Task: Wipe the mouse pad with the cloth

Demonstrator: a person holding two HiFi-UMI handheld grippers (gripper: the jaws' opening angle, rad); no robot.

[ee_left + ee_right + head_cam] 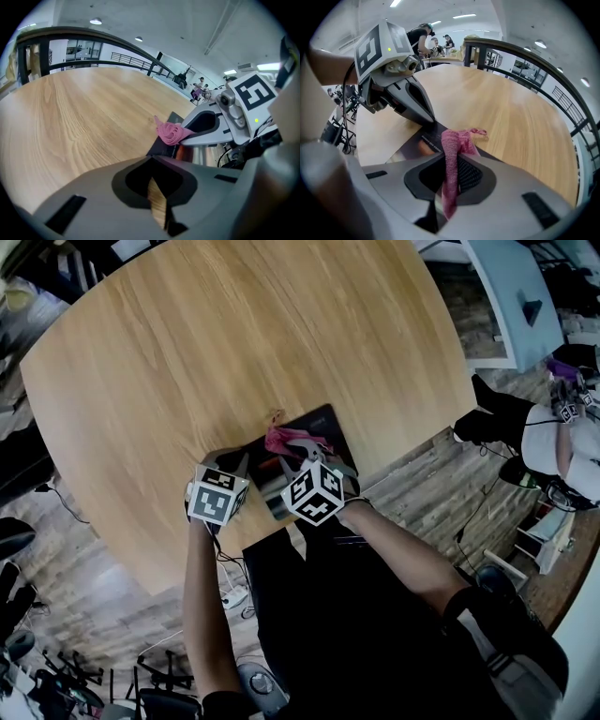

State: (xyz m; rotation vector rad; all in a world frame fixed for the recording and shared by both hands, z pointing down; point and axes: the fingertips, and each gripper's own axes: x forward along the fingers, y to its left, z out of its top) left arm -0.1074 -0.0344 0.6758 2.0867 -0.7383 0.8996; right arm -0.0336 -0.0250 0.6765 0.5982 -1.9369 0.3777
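Note:
A dark mouse pad (323,427) lies near the front edge of the round wooden table (216,343). My right gripper (302,454) is shut on a pink cloth (289,439), which bunches at its tips right over the pad. In the right gripper view the cloth (452,145) hangs between the jaws above the mouse pad (419,140). My left gripper (246,463) is shut with nothing in it; its tips rest at the pad's left corner. In the right gripper view the left gripper (427,119) meets that corner. The left gripper view shows the cloth (169,132) and the pad (164,147).
The table's front edge (234,545) runs just behind both grippers. Beyond the pad the tabletop is bare wood. A seated person (562,451) is at the far right, a white table (511,296) at the top right, and cables (234,596) lie on the floor.

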